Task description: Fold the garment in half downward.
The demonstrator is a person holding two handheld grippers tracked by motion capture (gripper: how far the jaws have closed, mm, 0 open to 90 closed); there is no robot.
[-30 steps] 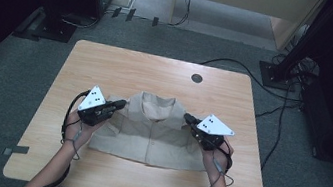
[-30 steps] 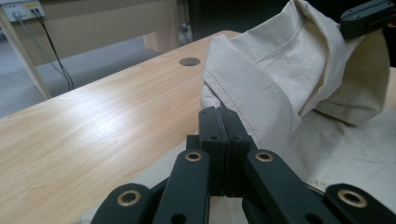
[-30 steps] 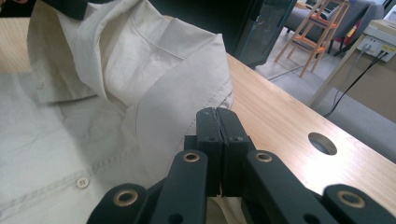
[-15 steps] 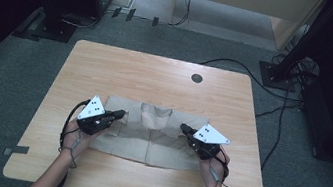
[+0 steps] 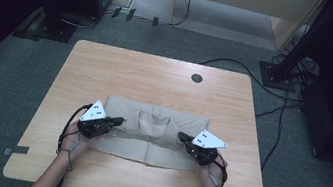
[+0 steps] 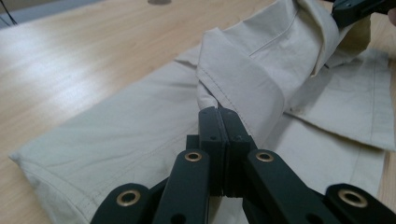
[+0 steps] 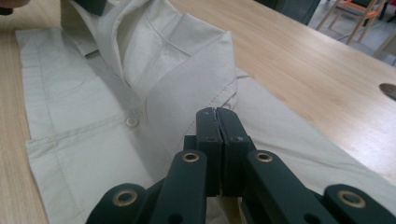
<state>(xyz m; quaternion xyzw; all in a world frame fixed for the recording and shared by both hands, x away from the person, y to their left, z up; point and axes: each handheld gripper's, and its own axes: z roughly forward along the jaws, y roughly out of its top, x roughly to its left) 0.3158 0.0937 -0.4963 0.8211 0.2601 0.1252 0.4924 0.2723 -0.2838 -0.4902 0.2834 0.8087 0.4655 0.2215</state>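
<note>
We are mid-fold: left tool and right tool each pinch the beige shirt — next, lay it flat on the counter, then let go.

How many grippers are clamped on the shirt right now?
2. The left gripper pinches the shirt at its left side; the right gripper pinches it at its right side. Both jaws are shut on folds of cloth, seen close up in each gripper view.
</note>
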